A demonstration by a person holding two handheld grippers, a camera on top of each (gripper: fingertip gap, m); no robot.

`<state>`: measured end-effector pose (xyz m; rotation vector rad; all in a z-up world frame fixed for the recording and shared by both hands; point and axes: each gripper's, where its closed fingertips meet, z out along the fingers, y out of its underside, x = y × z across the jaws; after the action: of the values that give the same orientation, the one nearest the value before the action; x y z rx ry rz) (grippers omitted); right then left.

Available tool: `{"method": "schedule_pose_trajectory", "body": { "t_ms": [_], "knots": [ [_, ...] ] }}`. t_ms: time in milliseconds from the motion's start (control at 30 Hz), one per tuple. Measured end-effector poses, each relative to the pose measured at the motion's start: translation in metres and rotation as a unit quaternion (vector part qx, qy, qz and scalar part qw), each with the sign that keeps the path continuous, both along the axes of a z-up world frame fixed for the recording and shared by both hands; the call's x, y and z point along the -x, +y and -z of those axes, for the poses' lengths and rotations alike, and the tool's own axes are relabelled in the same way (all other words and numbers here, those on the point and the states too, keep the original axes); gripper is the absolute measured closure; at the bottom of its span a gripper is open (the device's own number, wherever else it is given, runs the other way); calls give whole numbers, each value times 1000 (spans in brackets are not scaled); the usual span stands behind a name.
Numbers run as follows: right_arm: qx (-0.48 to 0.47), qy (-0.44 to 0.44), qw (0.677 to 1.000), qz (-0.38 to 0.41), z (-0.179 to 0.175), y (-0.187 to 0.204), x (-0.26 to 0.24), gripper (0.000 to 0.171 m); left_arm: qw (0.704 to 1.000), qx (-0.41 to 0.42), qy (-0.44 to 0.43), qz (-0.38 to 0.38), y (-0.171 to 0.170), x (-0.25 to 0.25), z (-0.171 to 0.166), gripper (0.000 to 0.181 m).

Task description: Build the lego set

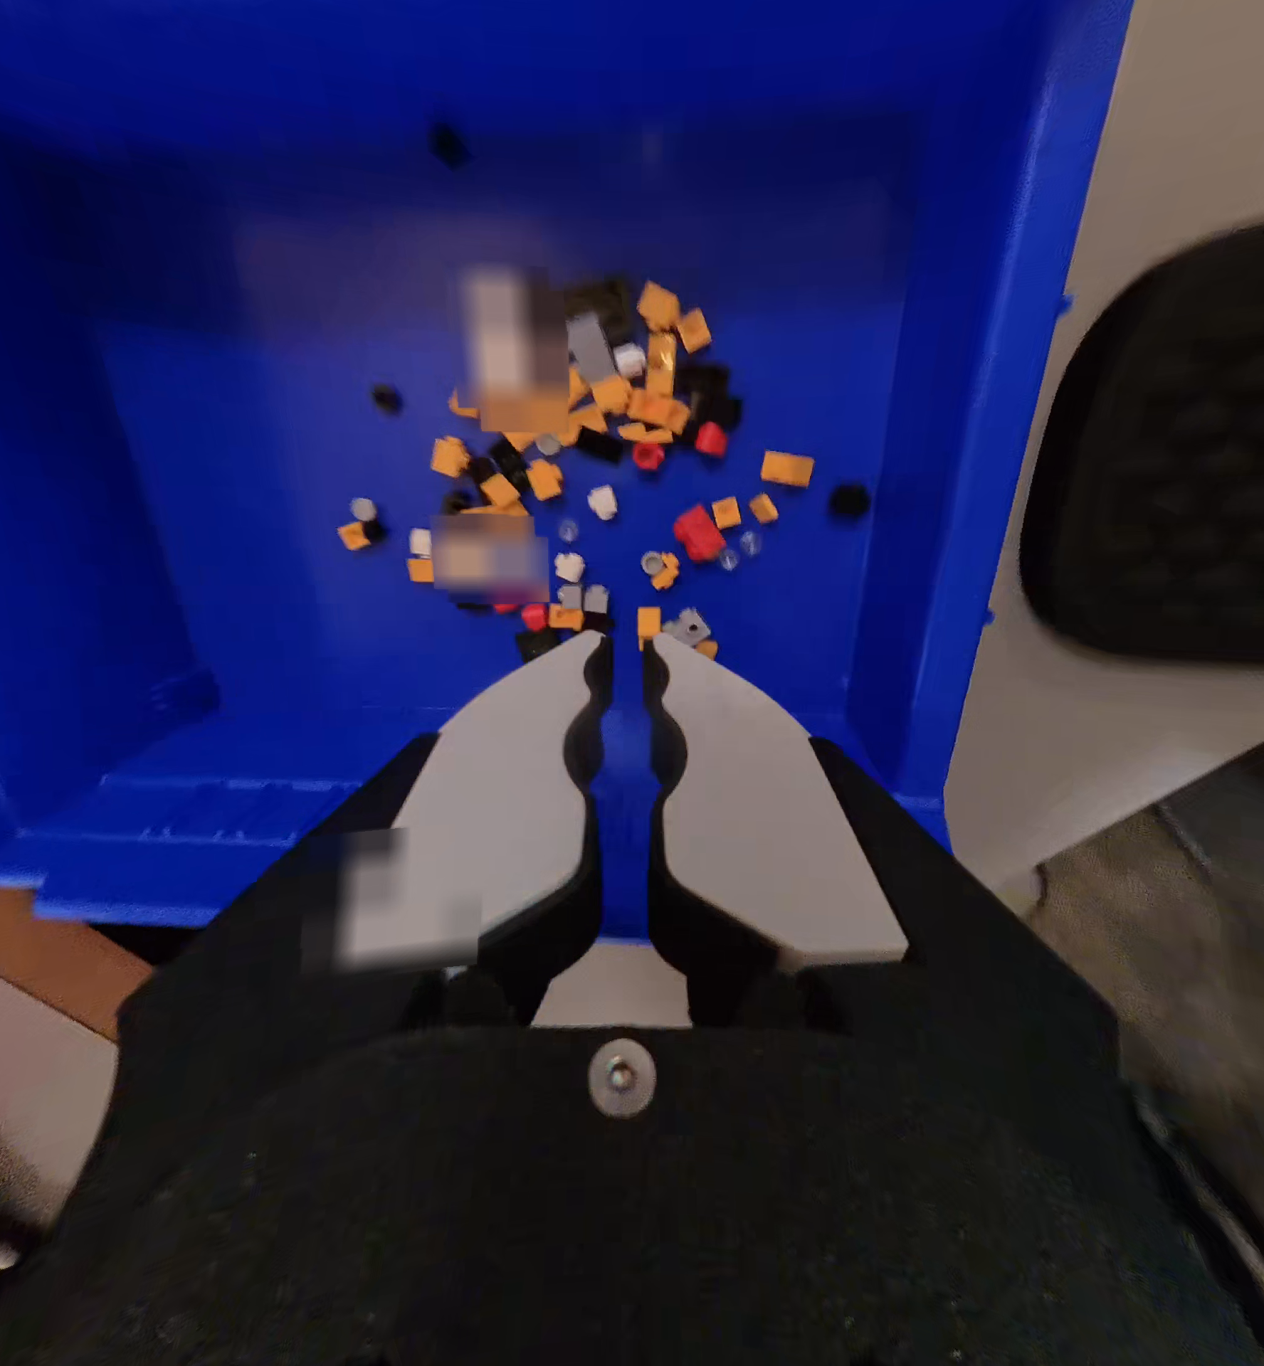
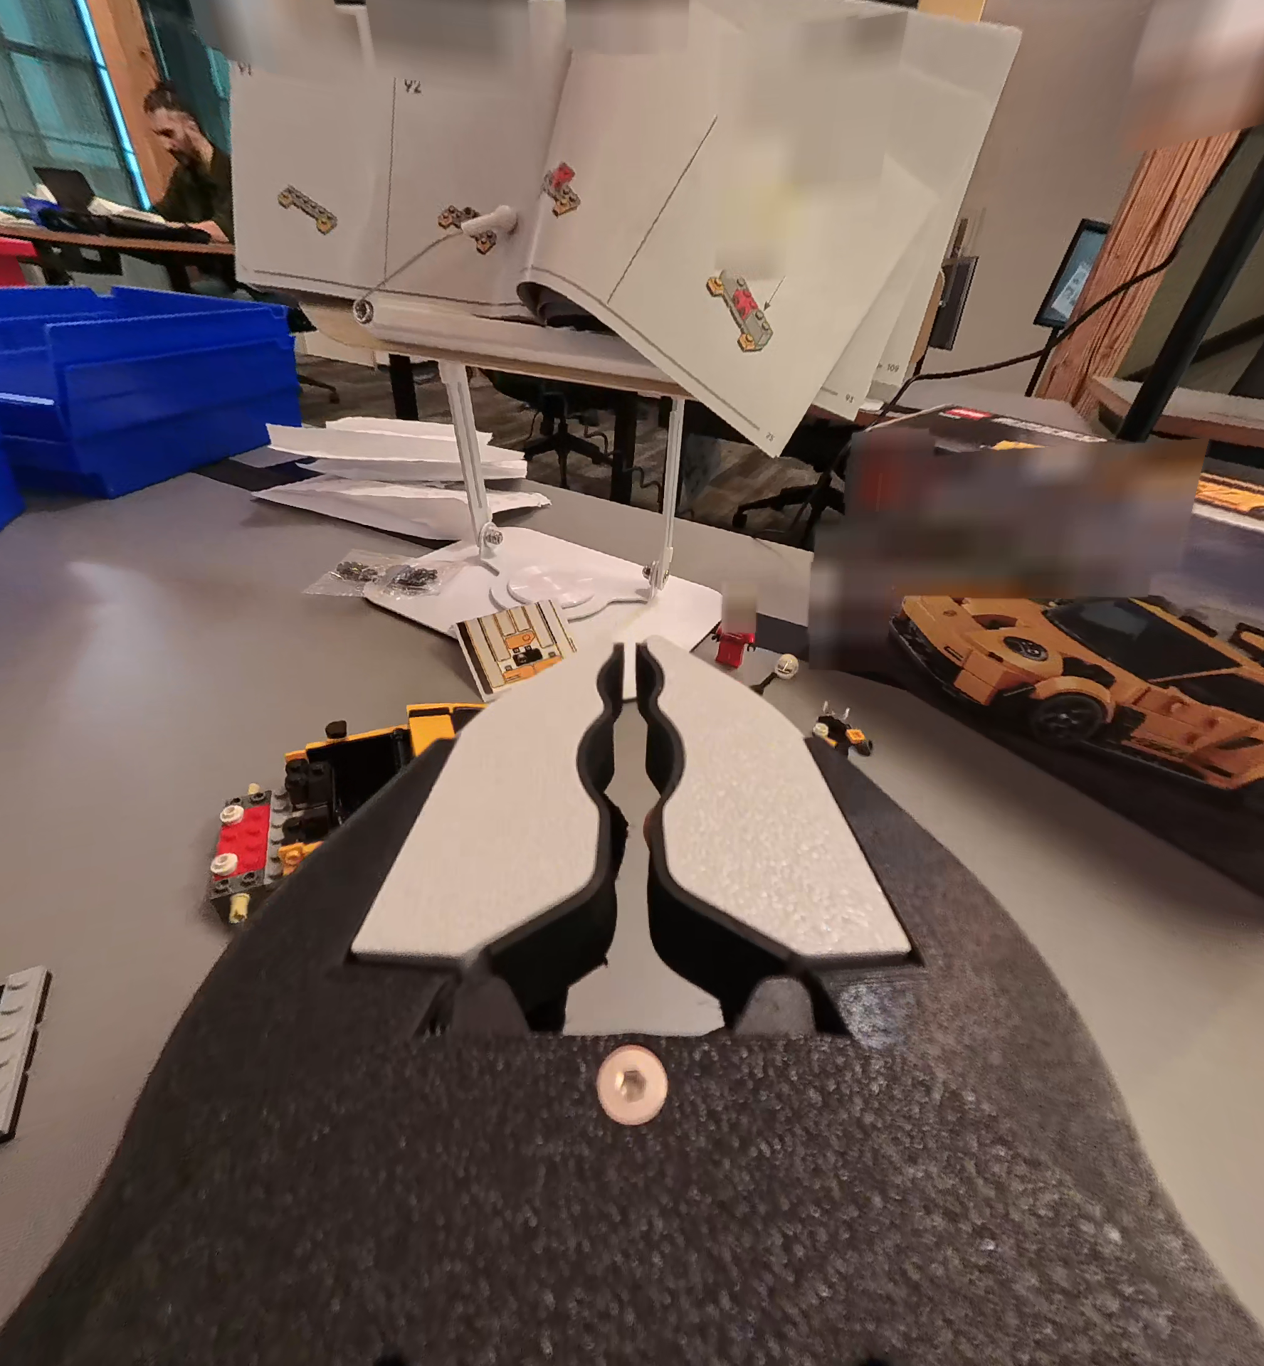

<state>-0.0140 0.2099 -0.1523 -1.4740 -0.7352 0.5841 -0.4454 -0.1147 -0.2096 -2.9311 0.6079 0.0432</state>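
Left wrist view: inside a blue bin, a loose scatter of small orange, black, red and grey bricks on the bin floor. Left gripper poised low over the near edge of the scatter, jaws narrowly parted, nothing held; a small orange brick just beyond the tips.

Right wrist view: right gripper above a grey table, jaws almost together, apparently empty. Half-built car chassis to its left; instruction booklet propped open on a white stand; the set's box to the right.

Step in hand, seemingly: picking the next piece from the bin. Next move likely calls for lining the tips up on either side of one brick, closing gently, then carrying it to the chassis.
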Motion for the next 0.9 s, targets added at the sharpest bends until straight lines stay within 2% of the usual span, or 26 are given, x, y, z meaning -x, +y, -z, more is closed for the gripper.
{"method": "schedule_pose_trajectory", "body": {
  "t_ms": [200,367,733,833,900],
  "knots": [
    [16,-10,1000,7,9,5,-1,169,988,139,0,74,-18,-9,29,171],
    [25,-18,1000,4,15,7,1,169,970,215,7,112,-36,-18,43,178],
    [39,-27,999,-2,22,8,3,169,980,153,27,126,-8,-9,60,163],
    [42,-30,999,-2,24,9,4,169,981,135,32,136,0,-10,62,163],
    [44,-33,999,-1,25,9,4,169,981,119,52,143,6,-5,63,171]
  ]
}}
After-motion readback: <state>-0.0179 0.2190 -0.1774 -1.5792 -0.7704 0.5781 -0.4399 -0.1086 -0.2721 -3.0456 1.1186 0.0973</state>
